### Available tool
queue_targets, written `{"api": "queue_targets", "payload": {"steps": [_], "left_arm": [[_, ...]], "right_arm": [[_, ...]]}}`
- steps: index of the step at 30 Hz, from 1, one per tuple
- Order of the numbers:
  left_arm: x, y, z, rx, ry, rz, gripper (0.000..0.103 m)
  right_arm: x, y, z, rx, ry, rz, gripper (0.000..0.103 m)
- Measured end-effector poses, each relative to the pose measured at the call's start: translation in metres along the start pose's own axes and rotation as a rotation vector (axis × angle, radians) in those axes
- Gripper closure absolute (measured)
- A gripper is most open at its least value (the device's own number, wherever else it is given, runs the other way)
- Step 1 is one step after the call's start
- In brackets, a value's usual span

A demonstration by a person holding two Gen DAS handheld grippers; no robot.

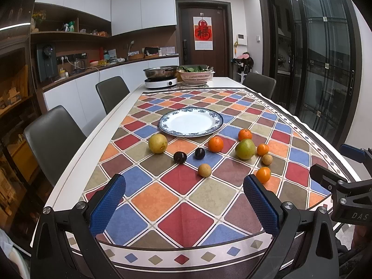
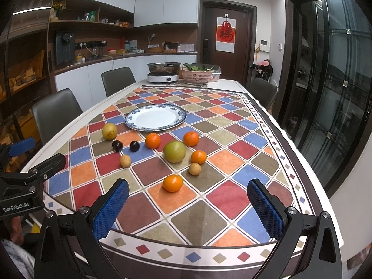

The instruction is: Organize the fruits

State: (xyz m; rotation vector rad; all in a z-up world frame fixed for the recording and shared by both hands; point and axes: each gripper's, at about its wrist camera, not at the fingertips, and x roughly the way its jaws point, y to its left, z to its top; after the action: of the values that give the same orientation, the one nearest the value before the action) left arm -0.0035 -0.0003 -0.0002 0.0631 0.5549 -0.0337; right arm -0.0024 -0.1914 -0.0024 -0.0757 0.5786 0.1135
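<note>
Currently I have the left hand-held gripper [image 1: 183, 200] and right hand-held gripper [image 2: 188, 200] both spread wide and empty, hovering over the near edge of the surface [image 2: 232, 86]. Landmark: the plate [image 2: 155, 117], bare. All fruit lies loose on the cloth on my side of the plate; the nearest orange [image 2: 172, 183] sits furthest from it, the green fruit [image 2: 174, 151] between the two. My judgement: take that nearest orange first with the right hand-held gripper, centre it between the pads, close gently since it could roll, then set it on the plate.
</note>
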Motion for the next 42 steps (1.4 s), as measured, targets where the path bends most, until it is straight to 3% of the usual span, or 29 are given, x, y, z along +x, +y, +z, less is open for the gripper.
{"api": "queue_targets", "payload": {"steps": [17,23,38,42], "left_arm": [[0.023,0.003,-0.001,0.012,0.035,-0.003,0.0],[0.04,0.002,-0.002,0.035,0.07,-0.044,0.0],[0.093,-0.004,0.005,0.106,0.171,-0.079,0.019],[0.109,-0.008,0.007,0.129,0.207,-0.105,0.024]], "right_arm": [[0.026,0.003,0.0,-0.009,0.079,0.041,0.001],[0.042,0.007,0.001,-0.019,0.119,0.06,0.001],[0.095,0.009,0.0,-0.025,0.255,0.118,0.014],[0.106,0.008,-0.001,-0.019,0.289,0.129,0.022]]}}
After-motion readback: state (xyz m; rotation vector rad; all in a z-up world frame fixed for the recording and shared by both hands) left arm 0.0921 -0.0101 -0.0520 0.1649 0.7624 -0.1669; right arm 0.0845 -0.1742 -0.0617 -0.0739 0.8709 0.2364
